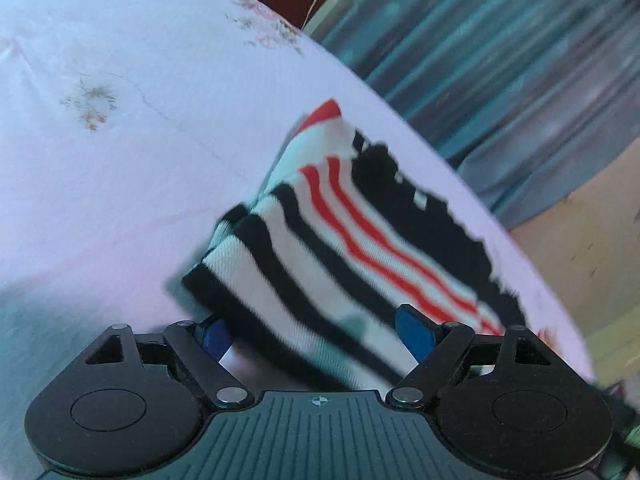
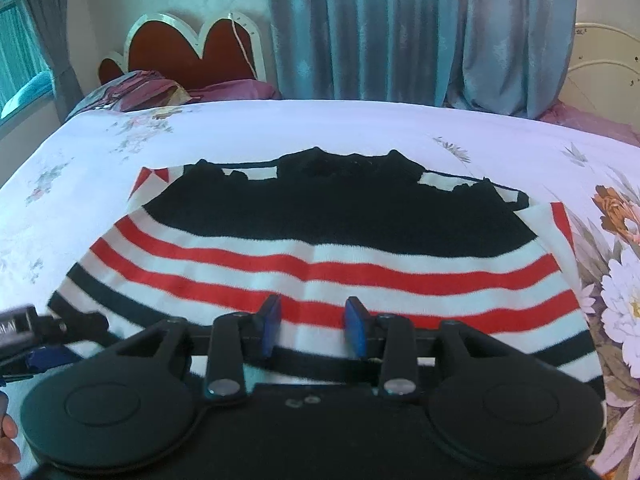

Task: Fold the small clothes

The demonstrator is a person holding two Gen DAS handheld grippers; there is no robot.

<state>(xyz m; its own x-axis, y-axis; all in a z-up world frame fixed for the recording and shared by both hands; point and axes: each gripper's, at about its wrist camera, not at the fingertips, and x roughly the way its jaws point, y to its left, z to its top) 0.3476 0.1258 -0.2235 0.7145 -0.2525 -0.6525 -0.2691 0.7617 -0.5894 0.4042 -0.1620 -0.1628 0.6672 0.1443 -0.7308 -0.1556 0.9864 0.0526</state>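
We hold our left gripper (image 1: 316, 330) spread wide around the striped sweater's (image 2: 320, 248) near-left corner, our right gripper (image 2: 314, 326) parted above its near hem.

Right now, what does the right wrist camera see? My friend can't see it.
A striped top, black, red and white, lies flat on a flowery bed. The right gripper hangs over its near edge, jaws apart, holding nothing. Blue curtains hang behind.

left gripper (image 1: 316, 330) tipped down, blue pads (image 1: 414, 332) wide apart, nothing pinched between them, right gripper (image 2: 313, 326) tipped down too, blue pads (image 2: 356, 330) partly apart, not pinching, fingertips of a hand (image 2: 7, 446) at the corner
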